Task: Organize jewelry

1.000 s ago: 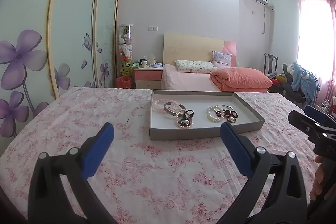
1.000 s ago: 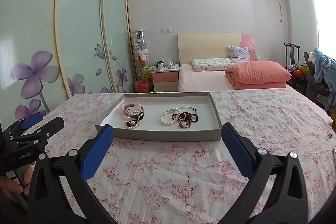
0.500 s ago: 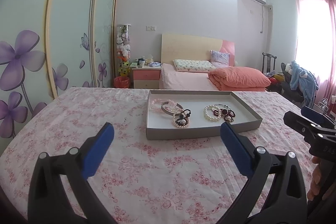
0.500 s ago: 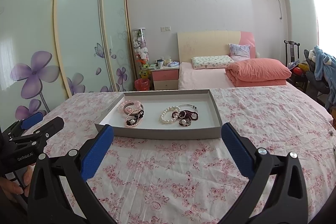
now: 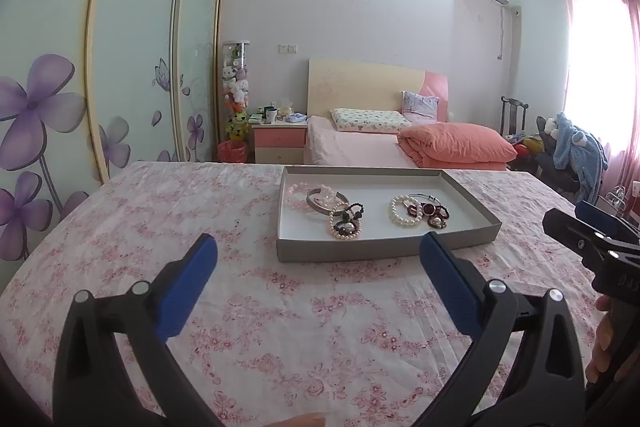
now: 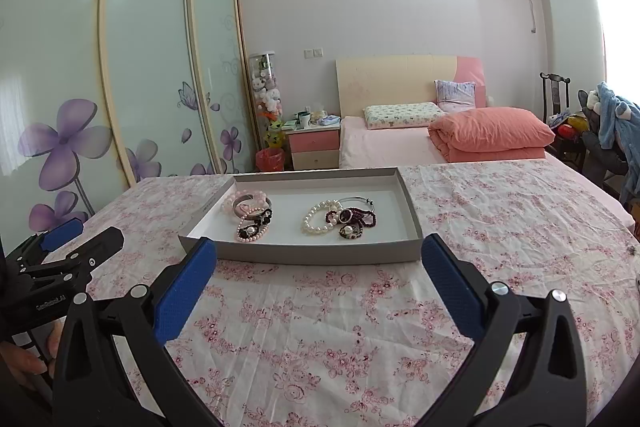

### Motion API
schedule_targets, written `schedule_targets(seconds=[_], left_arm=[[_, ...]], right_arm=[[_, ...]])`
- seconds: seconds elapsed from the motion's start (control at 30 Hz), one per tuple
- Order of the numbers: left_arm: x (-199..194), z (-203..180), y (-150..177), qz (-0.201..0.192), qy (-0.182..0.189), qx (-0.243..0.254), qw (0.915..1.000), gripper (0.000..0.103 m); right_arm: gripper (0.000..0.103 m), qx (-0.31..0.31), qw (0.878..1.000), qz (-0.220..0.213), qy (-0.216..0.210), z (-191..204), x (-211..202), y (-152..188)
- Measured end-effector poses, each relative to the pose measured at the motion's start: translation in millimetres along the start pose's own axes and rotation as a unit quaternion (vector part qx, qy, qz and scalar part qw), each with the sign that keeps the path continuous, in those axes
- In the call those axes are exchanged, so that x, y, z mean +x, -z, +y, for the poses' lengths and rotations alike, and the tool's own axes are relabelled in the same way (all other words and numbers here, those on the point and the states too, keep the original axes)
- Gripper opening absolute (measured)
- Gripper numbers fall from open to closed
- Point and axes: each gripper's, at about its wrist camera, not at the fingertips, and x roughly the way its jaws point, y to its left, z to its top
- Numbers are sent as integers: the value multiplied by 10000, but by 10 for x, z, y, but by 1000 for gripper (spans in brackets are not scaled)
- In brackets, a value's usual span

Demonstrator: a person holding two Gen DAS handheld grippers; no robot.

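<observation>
On the floral cloth ahead of you, both tools hover with nothing between their fingers. Your left gripper has its blue fingers spread wide, released, and aimed at the tray's near wall. The tray lies flat on the cloth. In its left part sit a pink bead bracelet, a silver cuff and a small pearl bracelet, overlapping in one heap. To the right, apart from that heap, a white pearl bracelet touches a dark red beaded piece. Your right gripper is likewise released, fingers spread, short of the tray's near wall.
</observation>
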Motion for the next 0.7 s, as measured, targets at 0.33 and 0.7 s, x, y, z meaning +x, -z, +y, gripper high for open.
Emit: schedule_targets(seconds=[0.33, 0.7], left_arm=[[19, -6, 14, 37, -12, 6, 10000, 99], [27, -8, 15, 45, -8, 12, 10000, 99]], right_arm=[[101, 45, 10000, 46, -11, -14, 27, 13], [101, 47, 10000, 51, -15, -16, 26, 10]])
